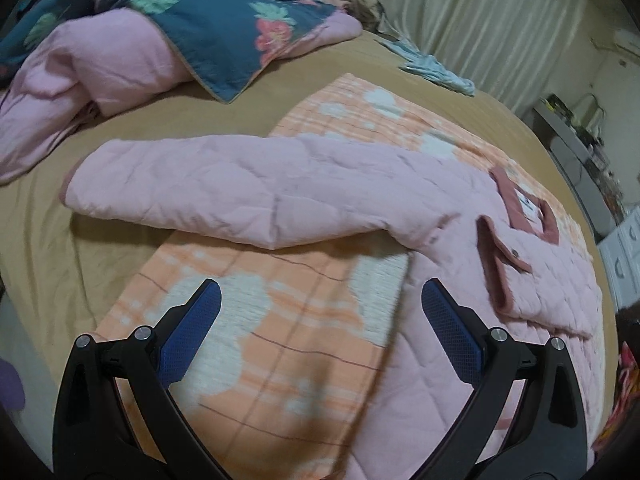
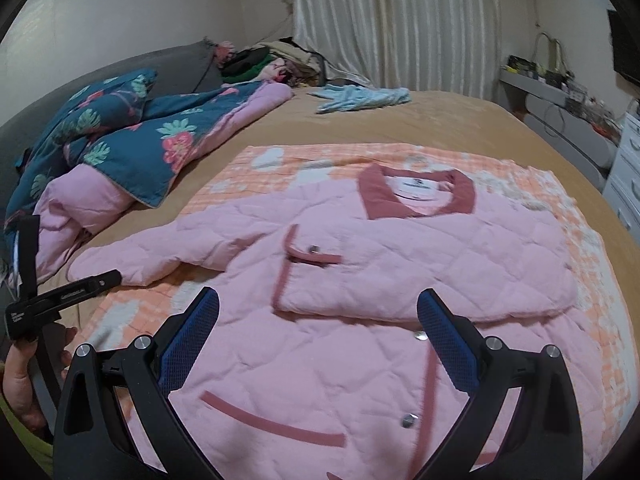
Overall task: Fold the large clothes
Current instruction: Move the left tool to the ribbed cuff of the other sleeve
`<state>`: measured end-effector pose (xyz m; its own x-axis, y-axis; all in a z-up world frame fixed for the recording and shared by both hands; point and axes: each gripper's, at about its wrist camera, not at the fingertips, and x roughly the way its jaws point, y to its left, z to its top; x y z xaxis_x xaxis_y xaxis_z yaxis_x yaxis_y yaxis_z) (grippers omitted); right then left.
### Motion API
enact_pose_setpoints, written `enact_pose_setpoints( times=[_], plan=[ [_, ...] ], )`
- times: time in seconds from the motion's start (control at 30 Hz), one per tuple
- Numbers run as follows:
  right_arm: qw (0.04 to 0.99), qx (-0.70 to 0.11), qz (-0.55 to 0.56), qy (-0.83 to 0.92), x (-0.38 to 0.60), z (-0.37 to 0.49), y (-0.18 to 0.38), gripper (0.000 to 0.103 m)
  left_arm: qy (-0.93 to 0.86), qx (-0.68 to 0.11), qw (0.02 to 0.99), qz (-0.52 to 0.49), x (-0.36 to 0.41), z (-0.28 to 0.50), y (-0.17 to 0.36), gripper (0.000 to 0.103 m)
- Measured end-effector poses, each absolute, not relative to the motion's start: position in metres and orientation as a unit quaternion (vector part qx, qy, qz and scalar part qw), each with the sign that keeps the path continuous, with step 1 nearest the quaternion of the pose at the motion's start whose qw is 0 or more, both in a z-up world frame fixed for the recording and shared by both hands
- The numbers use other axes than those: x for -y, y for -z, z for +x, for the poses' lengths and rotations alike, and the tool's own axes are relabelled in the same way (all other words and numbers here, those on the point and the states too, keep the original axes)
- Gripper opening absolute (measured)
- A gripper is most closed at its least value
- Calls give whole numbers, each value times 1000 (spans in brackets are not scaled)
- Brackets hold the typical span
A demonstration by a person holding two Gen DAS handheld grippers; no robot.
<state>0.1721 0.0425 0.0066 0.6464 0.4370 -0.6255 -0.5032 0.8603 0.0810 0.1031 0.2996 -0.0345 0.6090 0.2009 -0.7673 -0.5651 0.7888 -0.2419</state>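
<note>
Looking at a pink quilted jacket (image 2: 360,280) spread on the orange blanket (image 1: 280,340) mid-bed. Soft, puffy, light, will slump. Right side already folded in. Left gripper (image 1: 320,332) and right gripper (image 2: 318,336) both spread wide, empty. Pinch the outstretched sleeve (image 1: 224,192) at its cuff.

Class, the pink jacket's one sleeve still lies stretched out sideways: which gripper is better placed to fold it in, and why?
Probably the left gripper: it is open, and the outstretched sleeve lies directly ahead of it. The right gripper, also open, hovers over the jacket's body.

Left tool (image 1: 320,296) — right tool (image 2: 318,304) — both agape.
</note>
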Motion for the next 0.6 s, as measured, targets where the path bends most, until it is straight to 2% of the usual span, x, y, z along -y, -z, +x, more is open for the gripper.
enact_pose_setpoints(
  times=[0.6],
  plan=[
    [884,-326,-93,-322,-153,178,4,99,-284,-385,814,-329,-377,96,74,94]
  ],
)
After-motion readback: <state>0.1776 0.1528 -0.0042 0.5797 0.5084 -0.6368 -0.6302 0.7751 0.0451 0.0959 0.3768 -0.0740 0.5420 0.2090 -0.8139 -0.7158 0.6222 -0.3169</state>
